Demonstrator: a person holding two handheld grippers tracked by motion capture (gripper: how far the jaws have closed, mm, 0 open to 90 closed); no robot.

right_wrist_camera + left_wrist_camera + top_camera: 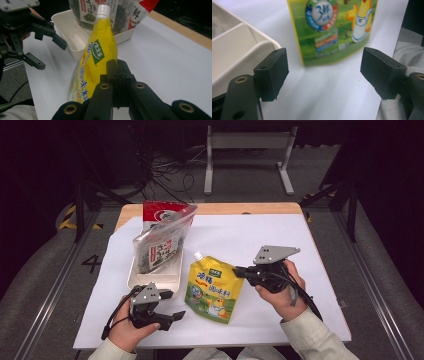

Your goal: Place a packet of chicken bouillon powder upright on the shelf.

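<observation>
Dark floor, loose cables and a metal frame surround your table (300, 210), which carries one white sheet (260, 235) over a wooden top; that sheet's near edge is cut off by your sleeves. Taking the single white tray (150, 279) as your landmark: one clear bag (161, 245) of dark, printed contents leans up out of its far end, and one red packet (160, 210) stands behind that bag, mostly hidden by it. One yellow spouted pouch (214, 289) lies flat on the sheet just right of the tray, its white cap pointing away from you; its printing is too small to read. Your left gripper (167, 316) sits just in front of the tray, jaws standing wide apart with bare sheet between them, the pouch's bottom edge beyond the pads (273, 73) and untouched. Your right gripper (241, 270) hangs well right of the tray, past the pouch's upper right edge, jaws pressed together on nothing; in the right gripper view, their tips cover part of the pouch, so you cannot judge how high they stand above it.
</observation>
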